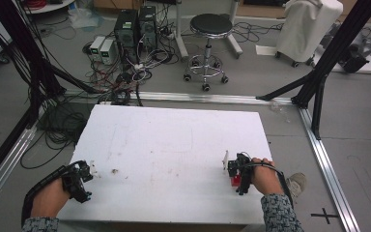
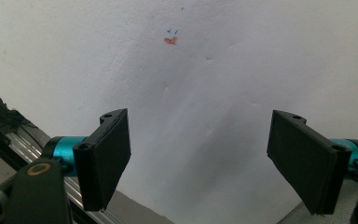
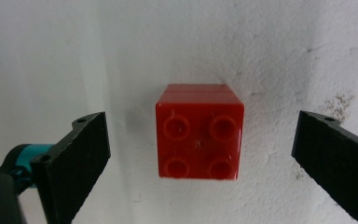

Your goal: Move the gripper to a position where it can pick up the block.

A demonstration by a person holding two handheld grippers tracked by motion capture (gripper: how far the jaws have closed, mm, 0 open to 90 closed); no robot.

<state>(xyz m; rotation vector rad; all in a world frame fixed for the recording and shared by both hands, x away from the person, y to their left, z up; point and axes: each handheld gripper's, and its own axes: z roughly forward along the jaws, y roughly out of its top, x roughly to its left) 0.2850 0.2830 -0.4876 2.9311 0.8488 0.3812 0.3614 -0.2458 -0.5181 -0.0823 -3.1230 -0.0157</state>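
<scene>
Open room spans the white board (image 1: 174, 154) between both grippers. A red four-stud brick (image 3: 199, 136) sits between the right gripper (image 3: 200, 154)'s spread jaws, gaps at 3 and 9 o'clock. The left gripper (image 2: 198, 163) faces bare surface.

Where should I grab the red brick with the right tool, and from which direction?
Take the red brick by its two flat side walls, coming straight down from above. It sits studs-up on the white table, roughly centred between the open jaws of the right tool, with bare table on both sides, so closing should pinch parallel faces squarely.
</scene>
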